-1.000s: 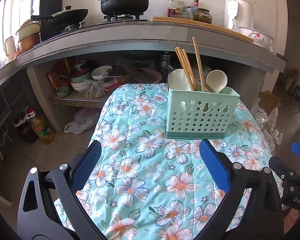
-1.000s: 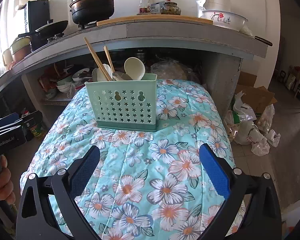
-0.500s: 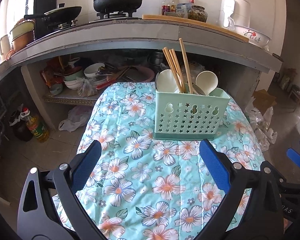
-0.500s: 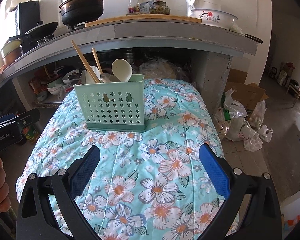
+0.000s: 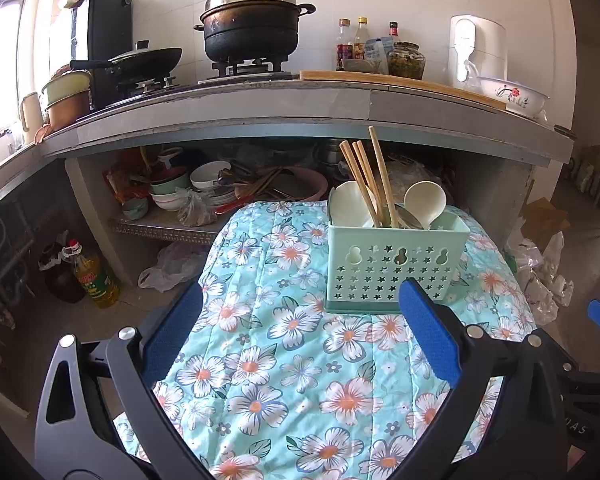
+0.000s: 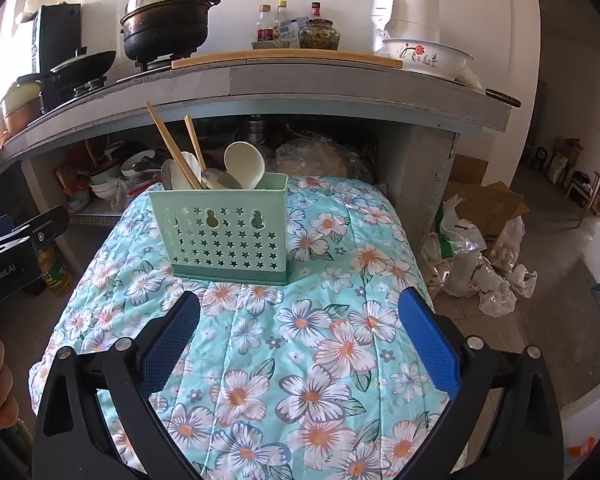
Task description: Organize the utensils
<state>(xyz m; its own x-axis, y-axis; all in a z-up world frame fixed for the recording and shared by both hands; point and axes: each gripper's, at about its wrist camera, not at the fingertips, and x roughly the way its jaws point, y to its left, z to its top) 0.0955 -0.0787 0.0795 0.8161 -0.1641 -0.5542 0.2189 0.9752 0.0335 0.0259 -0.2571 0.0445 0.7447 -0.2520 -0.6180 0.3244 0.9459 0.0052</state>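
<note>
My left gripper (image 5: 300,332) and right gripper (image 6: 298,334) spread their fingers wide, holding nothing; the utensil caddy (image 5: 394,266) stands upright at twelve o'clock on the table (image 5: 284,364), chopsticks (image 5: 364,180) pointing up

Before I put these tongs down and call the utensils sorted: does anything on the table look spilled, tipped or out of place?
Nothing stands out. The green caddy stands upright on the floral cloth, with the chopsticks and white spoons inside it. Both tongs hang open and empty.
</note>
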